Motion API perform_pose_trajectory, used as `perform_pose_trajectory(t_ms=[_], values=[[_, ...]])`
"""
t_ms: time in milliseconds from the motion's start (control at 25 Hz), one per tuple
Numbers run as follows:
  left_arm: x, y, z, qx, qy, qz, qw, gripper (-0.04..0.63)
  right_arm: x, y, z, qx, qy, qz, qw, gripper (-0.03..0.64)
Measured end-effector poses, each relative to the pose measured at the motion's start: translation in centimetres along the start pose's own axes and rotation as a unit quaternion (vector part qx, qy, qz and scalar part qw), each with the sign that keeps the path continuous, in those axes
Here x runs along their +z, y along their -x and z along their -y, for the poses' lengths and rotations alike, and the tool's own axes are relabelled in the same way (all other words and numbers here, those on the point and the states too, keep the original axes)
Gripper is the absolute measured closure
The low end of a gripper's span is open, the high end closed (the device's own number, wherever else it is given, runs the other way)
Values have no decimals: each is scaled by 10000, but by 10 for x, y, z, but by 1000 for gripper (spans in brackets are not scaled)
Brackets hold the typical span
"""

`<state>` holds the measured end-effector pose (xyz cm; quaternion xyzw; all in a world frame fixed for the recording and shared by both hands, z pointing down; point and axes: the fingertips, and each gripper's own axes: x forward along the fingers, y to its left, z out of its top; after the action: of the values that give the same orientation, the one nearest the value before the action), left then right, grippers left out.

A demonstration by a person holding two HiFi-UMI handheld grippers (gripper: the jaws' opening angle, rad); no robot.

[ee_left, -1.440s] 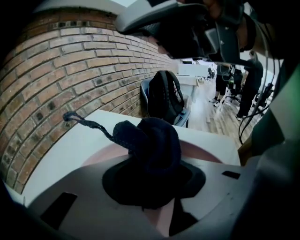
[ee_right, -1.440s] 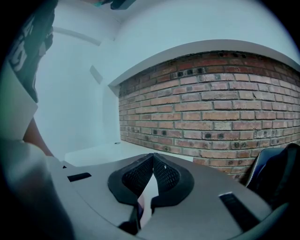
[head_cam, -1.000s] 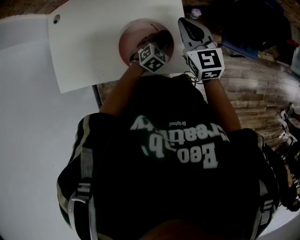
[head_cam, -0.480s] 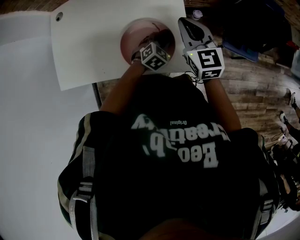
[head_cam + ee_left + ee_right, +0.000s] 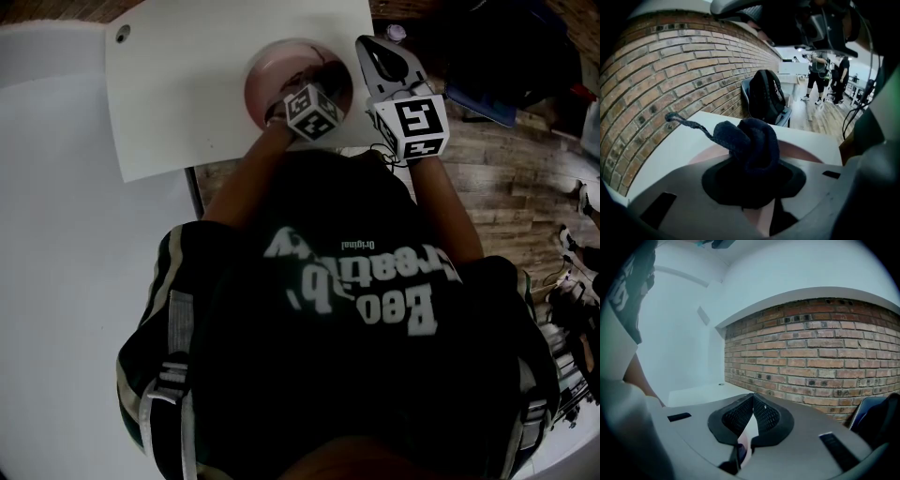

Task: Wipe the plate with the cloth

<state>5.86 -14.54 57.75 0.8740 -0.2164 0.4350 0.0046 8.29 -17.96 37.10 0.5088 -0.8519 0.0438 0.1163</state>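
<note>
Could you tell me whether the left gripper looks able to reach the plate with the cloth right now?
Probably yes: the left gripper, shut on the cloth, hangs right over the plate with nothing between them. The right gripper, shut, sits off to the plate's right.

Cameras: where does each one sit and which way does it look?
Head view: on the person's head, facing down; plate, table, torso, arms, left hand-held gripper, right hand-held gripper.
Left gripper view: rides that hand-held gripper; jaws shut on cloth.
Right gripper view: likewise; jaws shut, forearm beside.
Both gripper views share the brick wall.
</note>
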Motion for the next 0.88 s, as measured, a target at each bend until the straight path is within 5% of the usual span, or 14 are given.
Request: perform_pose_trajectory(t_ms=[360,880], values=[[1,1,-21,303,-219,-71,9993,471,-2,0,-4,-24,58,-51,10000,621],[-18,19,-80,937,271,-423,9943,474,2,-2,-2,24,-49,-52,10000,621]])
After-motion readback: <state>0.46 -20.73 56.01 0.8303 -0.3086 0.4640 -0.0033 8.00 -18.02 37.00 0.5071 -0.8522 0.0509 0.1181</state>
